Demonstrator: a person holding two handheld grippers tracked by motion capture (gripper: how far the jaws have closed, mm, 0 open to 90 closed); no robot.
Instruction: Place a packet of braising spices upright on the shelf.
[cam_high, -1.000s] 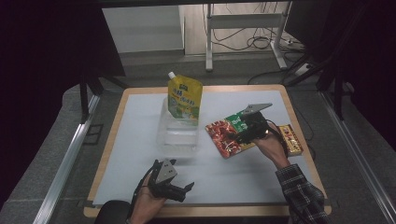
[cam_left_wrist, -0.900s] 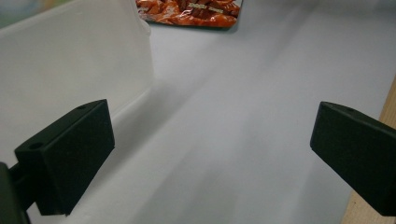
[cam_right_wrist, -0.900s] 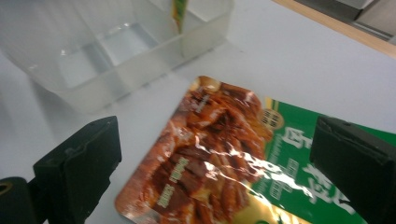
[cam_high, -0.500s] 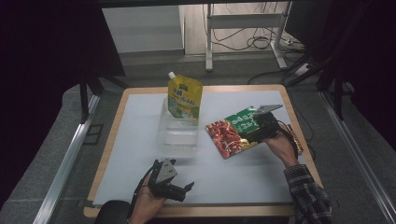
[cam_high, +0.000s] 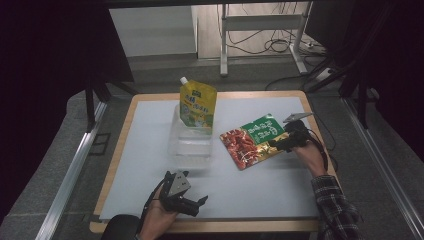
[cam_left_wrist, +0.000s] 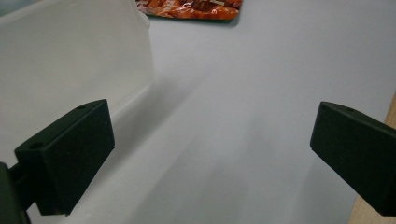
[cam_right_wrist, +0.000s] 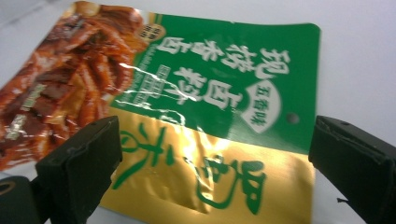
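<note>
Hovering spread-jawed over the flat red-green-gold foil snack pouch (cam_right_wrist: 205, 121), the right hand-held gripper (cam_right_wrist: 210, 154) risked sliding the slick packet instead of pinching it.

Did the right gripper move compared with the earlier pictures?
Yes. The right gripper has gone right, toward the table's right edge, from over the green snack packet to its right end.

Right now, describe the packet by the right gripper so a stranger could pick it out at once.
On the white table, look right of the clear plastic box. The flat snack packet lies there before the open right gripper. Unlike the upright yellow spout pouch, it has a green top, gold corner and red food photo.
</note>
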